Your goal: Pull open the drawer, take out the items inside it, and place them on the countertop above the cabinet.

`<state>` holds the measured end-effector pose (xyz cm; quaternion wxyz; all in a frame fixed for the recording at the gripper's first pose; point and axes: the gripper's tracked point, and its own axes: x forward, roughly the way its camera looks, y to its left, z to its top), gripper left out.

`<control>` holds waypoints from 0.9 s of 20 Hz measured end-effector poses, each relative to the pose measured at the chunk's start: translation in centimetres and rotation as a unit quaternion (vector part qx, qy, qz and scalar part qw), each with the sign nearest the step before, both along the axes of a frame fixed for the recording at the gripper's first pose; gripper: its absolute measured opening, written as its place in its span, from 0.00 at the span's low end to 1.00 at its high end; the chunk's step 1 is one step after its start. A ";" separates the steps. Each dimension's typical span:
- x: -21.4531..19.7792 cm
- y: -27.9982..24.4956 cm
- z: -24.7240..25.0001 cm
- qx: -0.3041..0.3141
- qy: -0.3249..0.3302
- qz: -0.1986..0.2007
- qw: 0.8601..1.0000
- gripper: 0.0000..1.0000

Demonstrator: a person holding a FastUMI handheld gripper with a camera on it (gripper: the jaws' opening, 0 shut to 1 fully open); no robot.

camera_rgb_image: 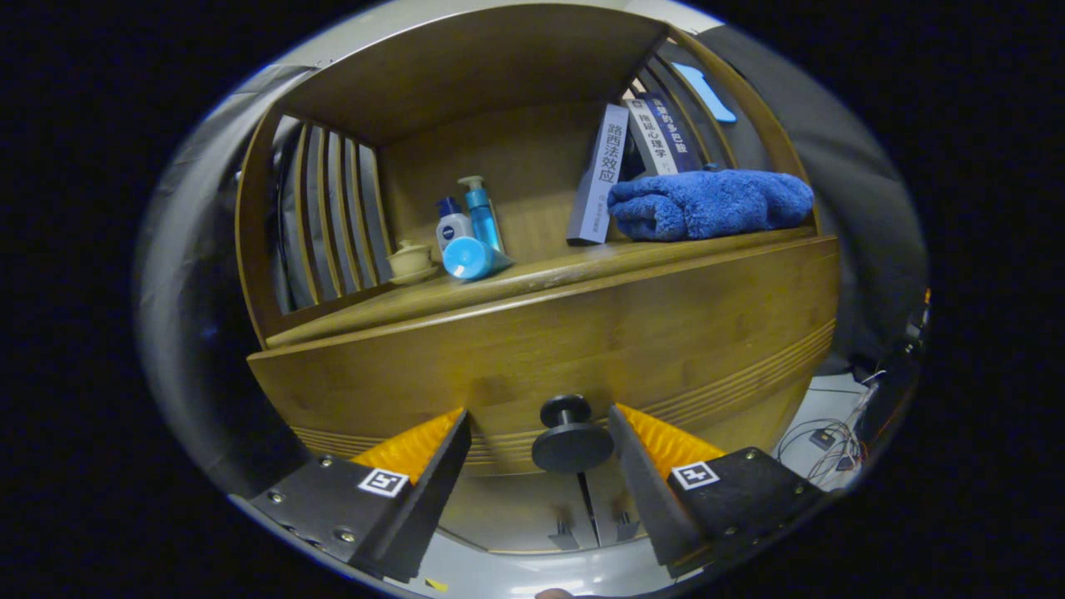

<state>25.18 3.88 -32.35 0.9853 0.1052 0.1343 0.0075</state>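
Wooden cabinet fronts the booth, with a slatted open shelf space above its worktop. On that worktop, toward the left end, stand a small cream lidded cup, two pump bottles and a blue tube lying on its side; toward the right end a folded blue towel lies in front of some leaning books.

Below the worktop's front edge the drawer shows its plain wood face with grooved lines along the lower edge. Whether it sits fully closed or slightly out I cannot tell; its inside is hidden. Its round dark knob juts from the lower middle of the face, on a short stem.

The tool is spread wide, one finger on each side of the knob, neither touching it, nothing held.

As for progress, this fits two stages: the drawer about to be pulled with its contents inside, or the drawer pushed back after emptying, with the things on the worktop being what came out. The frame does not settle which.
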 end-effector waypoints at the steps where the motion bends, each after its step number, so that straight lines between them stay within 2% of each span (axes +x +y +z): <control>1: 0.2 0.1 -0.2 -0.002 0.006 0.001 1.000 0.99; 5: 0.7 0.5 -1.9 -0.007 0.050 0.009 0.999 1.00; 9: 0.3 0.2 -1.1 -0.022 0.040 0.001 0.999 0.99; 18: -6.0 -1.1 7.5 -0.043 0.005 -0.003 0.999 0.99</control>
